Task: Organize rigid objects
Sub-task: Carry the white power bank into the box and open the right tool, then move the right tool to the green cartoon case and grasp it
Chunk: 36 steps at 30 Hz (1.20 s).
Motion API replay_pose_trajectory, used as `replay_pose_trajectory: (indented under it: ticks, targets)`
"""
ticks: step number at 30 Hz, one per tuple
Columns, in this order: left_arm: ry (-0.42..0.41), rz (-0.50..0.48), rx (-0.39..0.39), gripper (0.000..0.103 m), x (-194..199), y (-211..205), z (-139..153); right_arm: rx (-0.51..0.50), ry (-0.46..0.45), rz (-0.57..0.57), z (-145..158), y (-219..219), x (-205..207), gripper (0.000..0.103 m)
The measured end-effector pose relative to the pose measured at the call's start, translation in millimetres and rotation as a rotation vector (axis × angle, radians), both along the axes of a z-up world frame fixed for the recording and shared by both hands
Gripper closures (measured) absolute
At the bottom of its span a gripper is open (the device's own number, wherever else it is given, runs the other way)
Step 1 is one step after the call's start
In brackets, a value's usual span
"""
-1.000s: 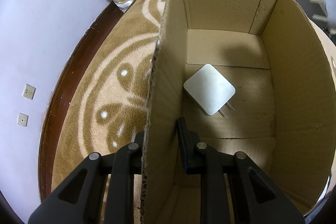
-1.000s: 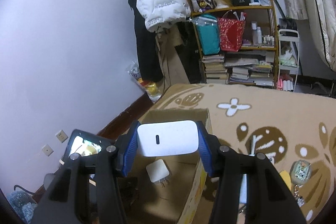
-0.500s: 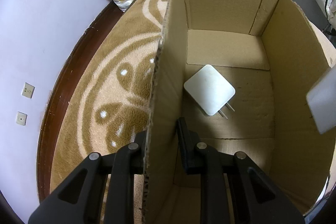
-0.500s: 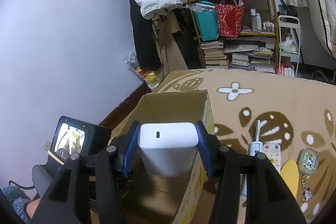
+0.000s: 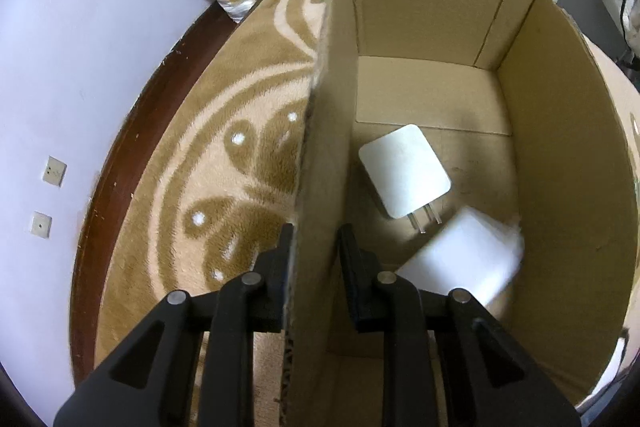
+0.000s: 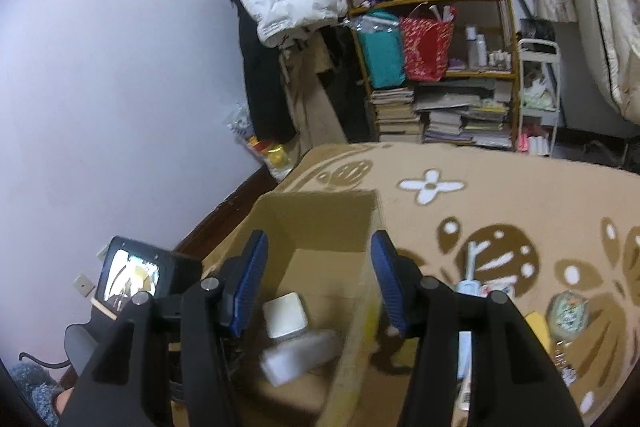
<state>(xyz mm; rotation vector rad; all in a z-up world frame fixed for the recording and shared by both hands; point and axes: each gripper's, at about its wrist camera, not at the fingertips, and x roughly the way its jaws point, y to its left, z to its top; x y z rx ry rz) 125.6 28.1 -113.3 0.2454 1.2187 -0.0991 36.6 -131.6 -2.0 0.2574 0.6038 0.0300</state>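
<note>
While the left tool (image 5: pixel 314 251) clamps the brown cardboard box's (image 5: pixel 560 147) wall and the right tool (image 6: pixel 316 283), jaws just opened and empty, hangs above, the blurred white rectangular block (image 5: pixel 460 259) may strike the white square plug adapter (image 5: pixel 404 169).

You have a tan blanket (image 6: pixel 500 195) with brown leaf shapes and a white flower under everything. The cardboard box (image 5: pixel 560 131) stands directly on it, near the edge by the dark wood strip (image 5: pixel 132 131). To the box's right, on the blanket, lie a white-and-blue remote (image 6: pixel 468 287), a yellow piece (image 6: pixel 538 323) and a small round greenish trinket (image 6: pixel 570 311), all close together.
</note>
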Motion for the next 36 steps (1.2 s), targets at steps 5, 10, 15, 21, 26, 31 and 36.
replay_pose_trajectory:
  ticks: [5, 10, 15, 21, 26, 31, 36]
  targets:
    - [0.003, -0.002, 0.009, 0.082, 0.3, -0.6, -0.9, -0.057, 0.019, -0.079, -1.0, -18.8, -1.2, 0.016]
    - [0.004, -0.003, 0.009, 0.082, 0.0, -2.1, -2.1, -0.088, 0.049, -0.154, -8.2, -45.7, -3.5, 0.000]
    - [0.010, 0.004, -0.002, 0.082, 0.2, 0.2, -1.6, -0.073, 0.058, -0.226, -17.0, -81.1, -9.3, 0.000]
    - [0.008, 0.001, 0.009, 0.081, 0.2, -0.1, -2.6, -0.094, 0.079, -0.348, -34.7, -123.3, -21.5, 0.000]
    - [0.008, -0.002, 0.012, 0.081, 0.4, -0.3, -2.6, -0.085, 0.140, -0.421, -56.4, -158.8, -24.6, 0.000]
    - [0.009, -0.003, 0.014, 0.081, 0.3, 0.3, -3.9, -0.082, 0.212, -0.476, -80.4, -182.1, -24.1, 0.000]
    - [0.011, -0.002, 0.013, 0.081, 0.3, 0.6, -3.9, -0.063, 0.281, -0.484, -105.1, -192.0, -24.8, 0.000]
